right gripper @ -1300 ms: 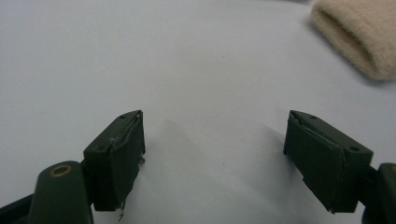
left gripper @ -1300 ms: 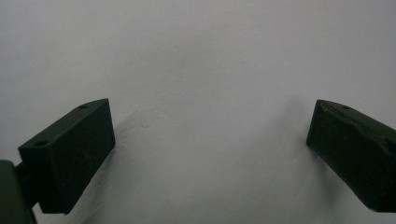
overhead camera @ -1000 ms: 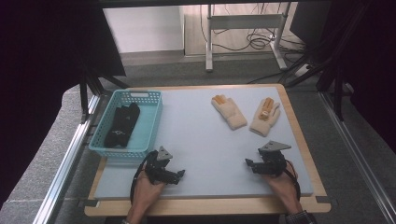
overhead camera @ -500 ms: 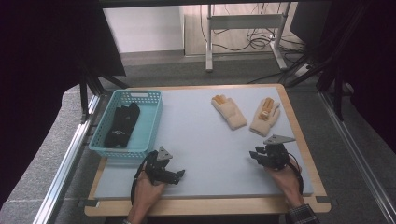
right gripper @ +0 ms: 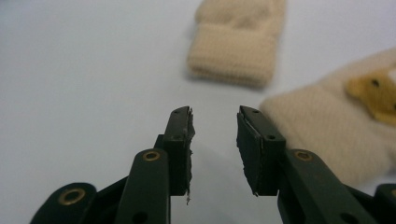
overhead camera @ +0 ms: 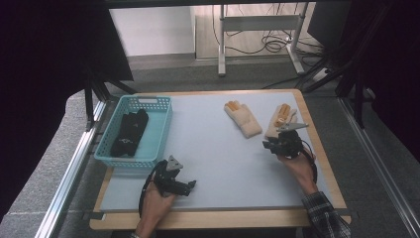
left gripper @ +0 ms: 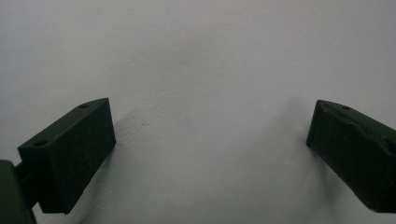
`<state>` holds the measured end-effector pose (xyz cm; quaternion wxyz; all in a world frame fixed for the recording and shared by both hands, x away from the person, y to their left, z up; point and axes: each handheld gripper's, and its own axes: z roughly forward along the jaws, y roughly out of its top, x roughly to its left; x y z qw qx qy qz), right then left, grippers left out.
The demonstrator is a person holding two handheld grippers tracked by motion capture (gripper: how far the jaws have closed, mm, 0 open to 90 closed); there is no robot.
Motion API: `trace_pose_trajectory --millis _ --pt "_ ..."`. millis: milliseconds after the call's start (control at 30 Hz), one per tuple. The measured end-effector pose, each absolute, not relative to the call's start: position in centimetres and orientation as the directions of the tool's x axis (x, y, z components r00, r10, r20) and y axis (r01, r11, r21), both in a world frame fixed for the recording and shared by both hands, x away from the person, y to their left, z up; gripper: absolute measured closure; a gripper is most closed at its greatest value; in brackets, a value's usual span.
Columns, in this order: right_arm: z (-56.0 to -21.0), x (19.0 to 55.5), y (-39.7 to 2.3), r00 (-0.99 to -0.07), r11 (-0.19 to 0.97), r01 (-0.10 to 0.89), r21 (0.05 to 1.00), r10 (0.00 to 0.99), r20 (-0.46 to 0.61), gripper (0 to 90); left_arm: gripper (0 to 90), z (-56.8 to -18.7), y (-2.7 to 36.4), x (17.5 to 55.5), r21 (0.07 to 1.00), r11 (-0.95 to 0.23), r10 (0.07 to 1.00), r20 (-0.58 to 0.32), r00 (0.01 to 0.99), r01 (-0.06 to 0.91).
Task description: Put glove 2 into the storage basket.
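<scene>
right gripper view: our right gripper (right gripper: 214,128), jaws narrowly parted and holding nothing, nears a soft, light cream glove (right gripper: 327,126); pinch its ribbed cuff; left gripper (left gripper: 210,149) spread wide.

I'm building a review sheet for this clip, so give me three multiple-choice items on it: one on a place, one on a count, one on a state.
1. Where does the blue basket stand?
A. at the table's left side
B. at the table's right side
C. on the floor

2. How many cream gloves lie on the table?
A. one
B. two
C. four

3. How do the right gripper's jaws stand?
A. clamped on a glove
B. apart, nothing between them
C. pressed together

Answers:
1 A, the high view shows it at the left, with dark cloth inside.
2 B, one glove lies mid-table and another glove beside the right gripper.
3 B, the right gripper view shows a bare gap; the jaws have just been closing.
</scene>
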<state>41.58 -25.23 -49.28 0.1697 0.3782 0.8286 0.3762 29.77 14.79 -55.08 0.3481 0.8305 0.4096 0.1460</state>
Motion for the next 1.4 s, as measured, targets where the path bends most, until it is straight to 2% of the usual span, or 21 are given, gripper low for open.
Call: trace_pose_trajectory --millis 333,833,1067,1167,1267,1300,1400 --pt "-49.0 46.6 -23.0 -0.652 0.403 0.502 0.765 0.758 0.028 54.8 1.2 -55.1 14.8 29.8 0.698 -0.422 0.782 -0.043 0.622 0.579" --pt "-49.9 52.3 -18.7 -0.647 0.455 0.475 0.754 0.761 -0.051 35.0 1.2 -55.1 14.8 29.8 0.697 -0.422 0.782 -0.043 0.622 0.579" --pt "-51.1 54.1 -17.5 -0.663 0.479 0.495 0.725 0.748 -0.042 26.9 1.2 -55.1 14.8 29.8 0.697 -0.422 0.782 -0.043 0.622 0.579" --pt "-51.7 54.6 -17.0 -0.663 0.489 0.509 0.708 0.747 -0.039 26.7 1.2 -55.1 14.8 29.8 0.695 -0.427 0.78 -0.041 0.624 0.579" --pt "-52.4 54.7 -16.4 -0.673 0.528 0.511 0.678 0.737 -0.067 31.8 1.2 -55.1 14.8 29.8 0.695 -0.427 0.78 -0.041 0.624 0.578" --pt "-52.4 54.5 -16.3 -0.675 0.532 0.503 0.681 0.734 -0.075 40.8 1.2 -55.1 14.8 29.8 0.695 -0.427 0.78 -0.041 0.624 0.579" --pt "-52.0 54.2 -15.7 -0.653 0.532 0.529 0.66 0.753 -0.083 51.7 1.2 -55.1 14.8 29.8 0.695 -0.427 0.78 -0.041 0.624 0.578"
